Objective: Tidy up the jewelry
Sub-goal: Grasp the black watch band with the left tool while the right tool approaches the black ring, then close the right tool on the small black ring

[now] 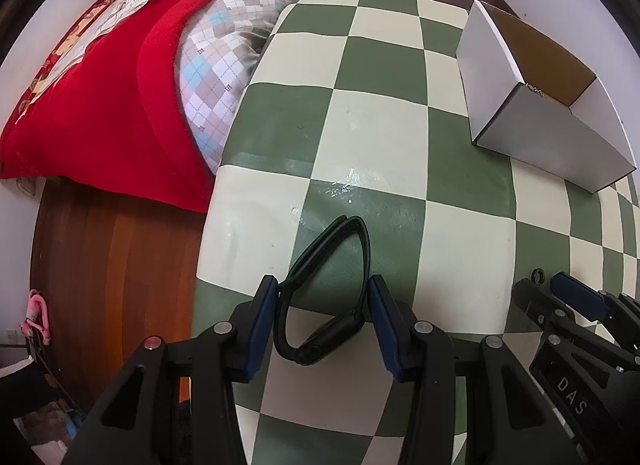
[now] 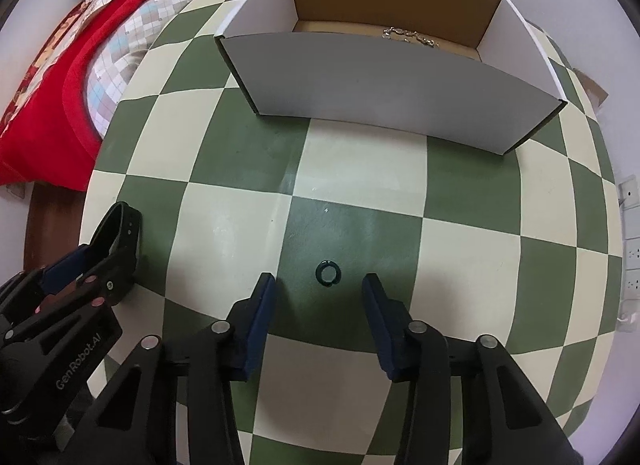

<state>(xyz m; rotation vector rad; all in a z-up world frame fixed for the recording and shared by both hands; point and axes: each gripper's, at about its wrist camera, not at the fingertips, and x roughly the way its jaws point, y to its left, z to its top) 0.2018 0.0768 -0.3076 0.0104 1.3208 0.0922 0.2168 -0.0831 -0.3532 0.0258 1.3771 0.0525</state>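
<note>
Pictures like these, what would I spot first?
Probably the green-and-cream checkered table, then the red blanket on the bed left of it. A black watch sits between the open left gripper's fingers, a tiny dark ring just ahead of the open right gripper, and a white box at the table's far side.

You have a smooth green-and-cream checked table cover (image 1: 384, 121) with a wet-looking gloss, and on it a matt black rubbery watch (image 1: 320, 305) with a shinier dark face. To your far right stands a white cardboard box (image 2: 384, 81), matt outside and raw brown inside, and at left a fluffy red blanket (image 1: 120, 105) over polished brown wood (image 1: 112, 285).
</note>
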